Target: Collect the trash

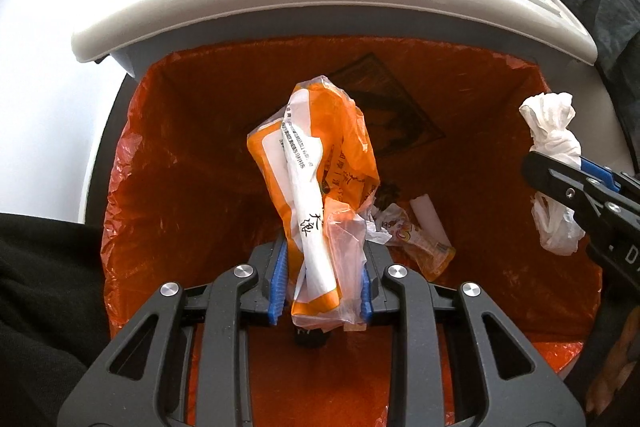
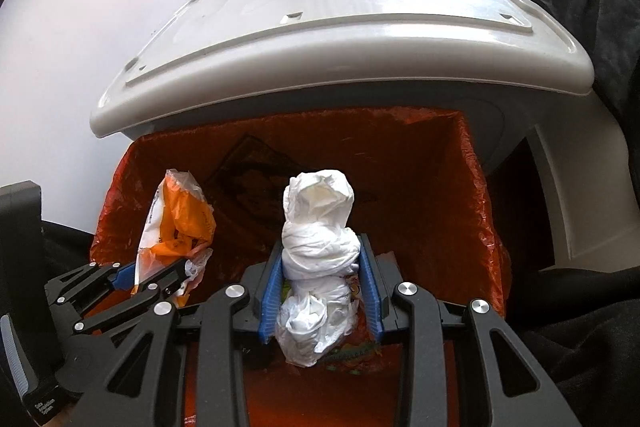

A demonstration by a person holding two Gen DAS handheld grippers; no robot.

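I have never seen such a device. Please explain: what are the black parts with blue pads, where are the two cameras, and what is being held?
A person holds two tools. Each hand-held gripper carries a camera looking along its fingers. The left gripper clamps an orange wrapper. The right gripper clamps a white wad. Both hang over a bin lined with an orange bag. Its lid is up. Some trash already lies inside.
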